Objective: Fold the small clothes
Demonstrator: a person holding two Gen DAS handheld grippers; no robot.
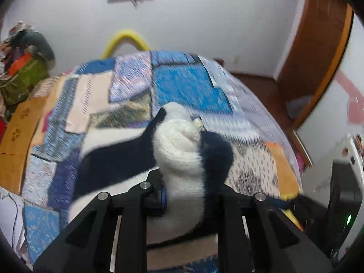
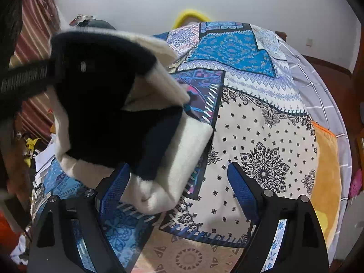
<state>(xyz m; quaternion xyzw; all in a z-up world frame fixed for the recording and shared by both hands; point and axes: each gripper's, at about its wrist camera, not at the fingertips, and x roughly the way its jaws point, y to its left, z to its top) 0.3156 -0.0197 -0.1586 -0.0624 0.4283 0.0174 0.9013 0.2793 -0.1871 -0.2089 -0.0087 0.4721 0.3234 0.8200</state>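
A small fuzzy garment in navy and white stripes is bunched between the fingers of my left gripper, which is shut on it and holds it above the patchwork bed cover. In the right wrist view the same garment hangs folded in the air at the left, gripped at its top by the left gripper's black finger. My right gripper is open; its left blue pad sits just beside the garment's lower white edge, and the right pad is over the bed cover.
The bed fills the middle of both views, with an orange blanket along its right edge. A pile of clothes and boxes stands at the left by the wall. A wooden door frame is at the right. A yellow hoop is behind the bed.
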